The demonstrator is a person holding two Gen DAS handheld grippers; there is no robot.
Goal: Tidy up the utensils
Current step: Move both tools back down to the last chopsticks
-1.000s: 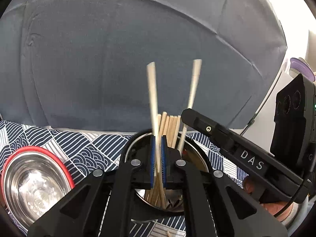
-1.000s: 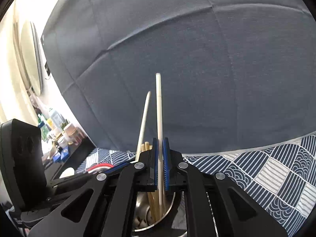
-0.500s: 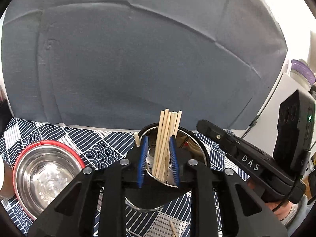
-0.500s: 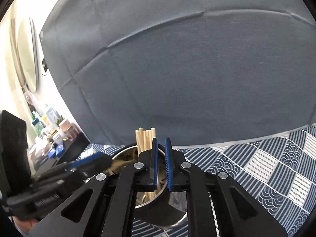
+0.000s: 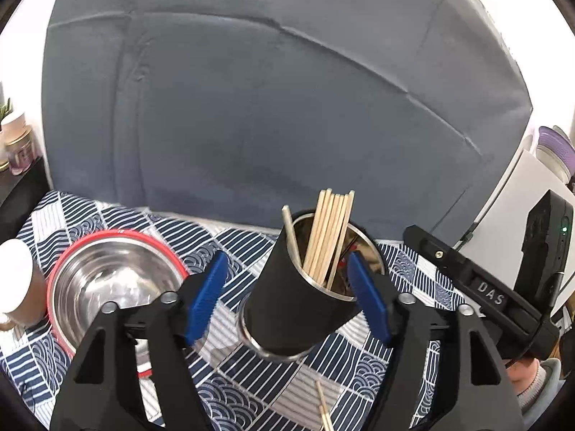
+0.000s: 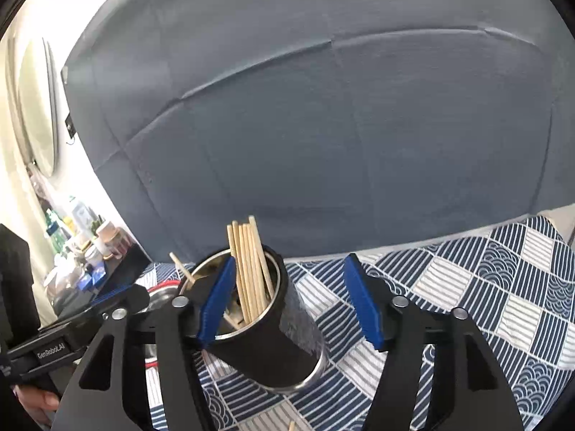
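Note:
A black cup with a steel rim [image 5: 298,309] stands on the patterned cloth and holds a bundle of wooden chopsticks [image 5: 329,237]; one more leans at its left rim. It also shows in the right wrist view [image 6: 266,337] with the chopsticks [image 6: 251,269]. My left gripper [image 5: 287,298] is open and empty, its blue pads wide on either side of the cup. My right gripper [image 6: 291,305] is open and empty, above and beside the cup. A loose chopstick [image 5: 323,409] lies on the cloth in front of the cup.
A steel bowl with a red rim [image 5: 107,287] sits left of the cup, and a paper cup [image 5: 16,283] stands further left. A blue-and-white patterned cloth [image 6: 485,287] covers the table. A grey fabric backdrop [image 5: 269,125] rises behind. The right gripper's body [image 5: 503,298] is at the right.
Both grippers let go of the chopsticks they held over the cup, opened wide and drew back. The chopsticks now stand in the cup.

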